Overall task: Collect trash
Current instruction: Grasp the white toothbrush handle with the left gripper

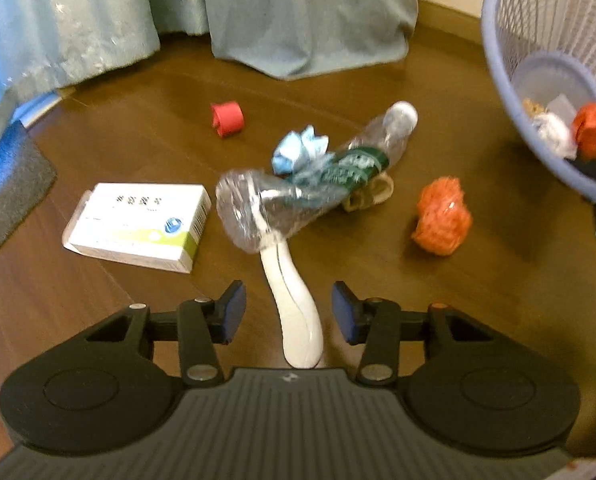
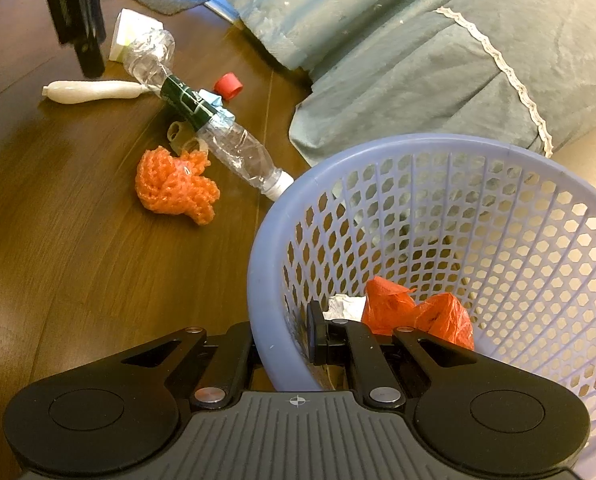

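Lavender plastic, the basket [image 2: 266,280] has its rim clamped by the right gripper [image 2: 286,340], whose left finger is hidden behind the wall, while the left gripper [image 1: 289,312] hangs spread astride a white handle [image 1: 294,308] whose tip disappears under the crushed bottle [image 1: 309,180].

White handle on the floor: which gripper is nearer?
Left. The left gripper is open with the white handle lying between its fingers. The right gripper is off at the basket, clamped on its rim.

White box [image 1: 138,226]: print blurred, unreadable. Bottle label [image 1: 351,168]: dark green, white marks illegible.
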Demonstrator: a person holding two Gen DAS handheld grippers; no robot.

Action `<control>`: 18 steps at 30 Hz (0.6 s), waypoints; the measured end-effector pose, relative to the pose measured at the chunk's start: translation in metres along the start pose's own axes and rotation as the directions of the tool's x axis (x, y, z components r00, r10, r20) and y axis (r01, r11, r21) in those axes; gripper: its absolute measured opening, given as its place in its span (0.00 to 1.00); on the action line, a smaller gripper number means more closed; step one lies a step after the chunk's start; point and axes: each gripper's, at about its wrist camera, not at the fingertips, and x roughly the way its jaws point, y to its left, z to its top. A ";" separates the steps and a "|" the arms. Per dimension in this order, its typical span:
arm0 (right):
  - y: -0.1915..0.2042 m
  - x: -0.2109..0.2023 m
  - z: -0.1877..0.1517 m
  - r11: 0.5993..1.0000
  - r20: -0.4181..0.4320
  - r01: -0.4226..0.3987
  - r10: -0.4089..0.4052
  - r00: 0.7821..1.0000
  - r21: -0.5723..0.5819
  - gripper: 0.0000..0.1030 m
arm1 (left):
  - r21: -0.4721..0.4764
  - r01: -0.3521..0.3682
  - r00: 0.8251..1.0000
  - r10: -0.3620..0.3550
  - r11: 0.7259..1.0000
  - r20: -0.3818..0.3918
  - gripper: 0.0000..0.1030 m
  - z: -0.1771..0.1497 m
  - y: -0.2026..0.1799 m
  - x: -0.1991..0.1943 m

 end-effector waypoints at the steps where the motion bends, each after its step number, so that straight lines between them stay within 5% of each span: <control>1: 0.001 0.000 0.000 1.000 -0.001 0.000 0.000 1.000 -0.002 0.05 | 0.009 -0.003 1.000 0.004 1.000 -0.011 0.40 -0.001 -0.001 0.005; 5: 0.002 0.001 0.000 1.000 -0.001 -0.002 0.002 1.000 -0.008 0.05 | 0.017 0.008 0.998 -0.007 1.000 -0.059 0.37 -0.007 0.001 0.022; 8: 0.002 0.001 0.000 1.000 -0.001 -0.002 0.002 1.000 -0.007 0.05 | 0.009 0.017 0.997 -0.016 1.000 -0.074 0.20 -0.012 0.006 0.025; 18: 0.000 0.001 0.002 1.000 0.000 -0.001 0.001 1.000 0.007 0.05 | -0.048 -0.009 0.995 0.005 0.999 -0.098 0.20 -0.065 0.035 -0.038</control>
